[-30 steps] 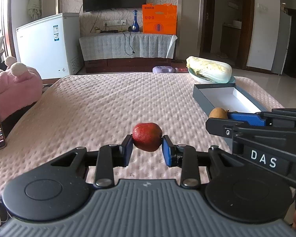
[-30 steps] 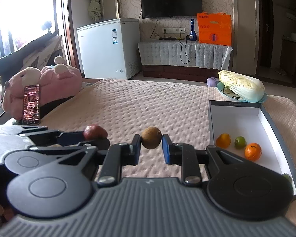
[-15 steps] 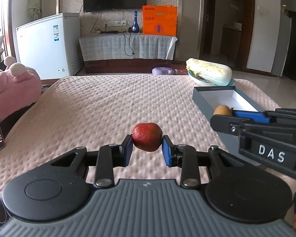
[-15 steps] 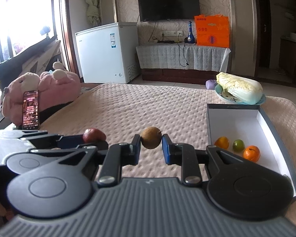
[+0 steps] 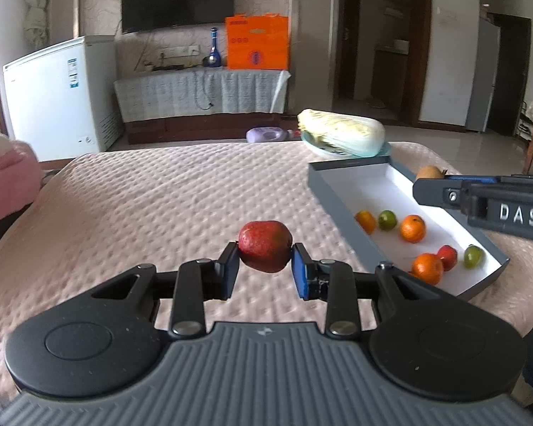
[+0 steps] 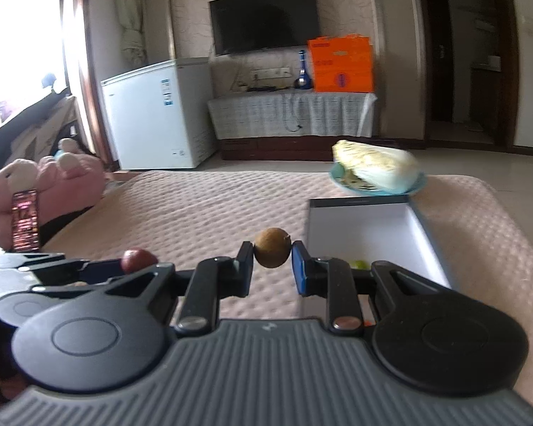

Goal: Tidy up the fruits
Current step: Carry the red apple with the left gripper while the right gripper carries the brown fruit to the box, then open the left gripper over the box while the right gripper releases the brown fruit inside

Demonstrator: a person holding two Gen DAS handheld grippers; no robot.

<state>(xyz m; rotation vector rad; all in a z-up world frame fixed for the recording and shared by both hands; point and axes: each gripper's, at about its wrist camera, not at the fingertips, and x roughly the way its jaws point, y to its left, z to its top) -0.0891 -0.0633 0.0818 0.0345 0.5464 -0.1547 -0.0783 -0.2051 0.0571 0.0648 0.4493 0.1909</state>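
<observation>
My left gripper (image 5: 265,271) is shut on a red apple (image 5: 265,245), held above the pink quilted cover. My right gripper (image 6: 272,268) is shut on a small brown kiwi (image 6: 272,247). In the left wrist view that kiwi (image 5: 429,172) shows past the far side of the grey box (image 5: 341,209), at the tip of the right gripper's arm. The white-lined box holds several small oranges, green limes and a red fruit. In the right wrist view the box (image 6: 376,234) lies just right of my fingertips, and the left gripper with the apple (image 6: 138,261) is at lower left.
A plate with a napa cabbage (image 5: 341,133) stands behind the box. A pink plush toy (image 6: 53,181) and a lit phone (image 6: 25,220) sit at the left edge of the bed. A white freezer (image 5: 58,96) and a TV cabinet stand beyond.
Both grippers have moved right toward the box with their fruit still held. The box's fruit now shows in the left wrist view; the right gripper has drawn closer to the box.
</observation>
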